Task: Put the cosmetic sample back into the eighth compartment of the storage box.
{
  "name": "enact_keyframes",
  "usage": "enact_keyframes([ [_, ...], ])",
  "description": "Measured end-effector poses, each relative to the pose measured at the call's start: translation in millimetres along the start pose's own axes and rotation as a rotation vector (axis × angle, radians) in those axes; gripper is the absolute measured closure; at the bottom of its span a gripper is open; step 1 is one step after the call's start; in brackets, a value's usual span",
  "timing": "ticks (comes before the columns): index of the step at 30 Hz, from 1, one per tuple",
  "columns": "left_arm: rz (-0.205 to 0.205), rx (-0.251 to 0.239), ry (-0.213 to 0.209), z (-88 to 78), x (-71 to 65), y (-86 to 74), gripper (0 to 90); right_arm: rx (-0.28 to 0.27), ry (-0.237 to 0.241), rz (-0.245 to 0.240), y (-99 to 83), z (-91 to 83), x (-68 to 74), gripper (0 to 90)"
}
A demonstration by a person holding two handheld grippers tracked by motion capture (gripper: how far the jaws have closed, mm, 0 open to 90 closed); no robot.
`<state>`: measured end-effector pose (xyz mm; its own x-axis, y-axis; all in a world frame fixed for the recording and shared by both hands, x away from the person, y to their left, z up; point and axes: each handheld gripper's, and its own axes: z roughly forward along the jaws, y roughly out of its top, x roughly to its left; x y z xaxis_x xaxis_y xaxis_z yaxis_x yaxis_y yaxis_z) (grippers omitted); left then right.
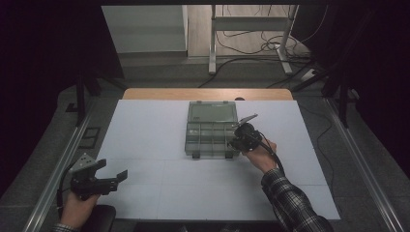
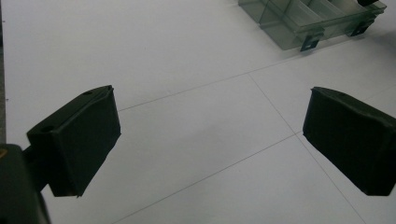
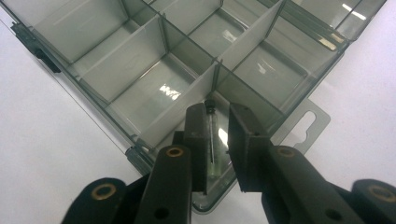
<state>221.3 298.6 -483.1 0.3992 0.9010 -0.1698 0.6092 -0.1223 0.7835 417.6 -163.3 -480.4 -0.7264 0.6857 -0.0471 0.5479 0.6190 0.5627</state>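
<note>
A clear smoke-grey organiser box [image 1: 211, 131] lies open on the white table, its lid folded back. My right gripper [image 1: 238, 138] hangs over the box's near right corner compartment. In the right gripper view its jaws [image 3: 218, 111] stand a narrow gap apart, and a thin black screw [image 3: 212, 133] lies between them, close to the left jaw, over the compartment floor. The box's dividers [image 3: 140, 51] separate several bare compartments. My left gripper [image 1: 115, 168] is held near the table's front left corner, open wide [image 2: 212, 107] with nothing between its jaws. The box's corner [image 2: 299, 25] shows far off.
The white table surface [image 1: 145, 130] has thin seam lines. A wooden edge [image 1: 208, 94] runs along the back of the table. Metal rails run along both sides, and cables and a desk frame [image 1: 251, 29] stand beyond the table.
</note>
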Motion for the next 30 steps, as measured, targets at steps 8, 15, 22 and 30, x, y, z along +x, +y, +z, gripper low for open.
enact_keyframes([
  [8, -0.001, 0.0, -0.001, 0.0, 0.3, 0.0, 4.6, -0.021, -0.01, -0.005, 0.3, -4.3, 1.3, 69.5],
  [15, -0.002, -0.001, -0.002, -0.1, 0.3, 0.0, 4.6, -0.038, -0.007, -0.005, 0.1, -8.8, 3.4, 60.7],
  [22, -0.001, -0.002, -0.002, -0.3, 0.3, -0.1, 4.6, -0.051, 0.025, 0.0, -0.9, -12.7, 3.6, 55.4],
  [30, -0.008, -0.008, -0.007, -1.0, 1.2, -0.5, 4.6, -0.072, 0.027, 0.002, -2.1, -18.0, 4.6, 46.9],
])
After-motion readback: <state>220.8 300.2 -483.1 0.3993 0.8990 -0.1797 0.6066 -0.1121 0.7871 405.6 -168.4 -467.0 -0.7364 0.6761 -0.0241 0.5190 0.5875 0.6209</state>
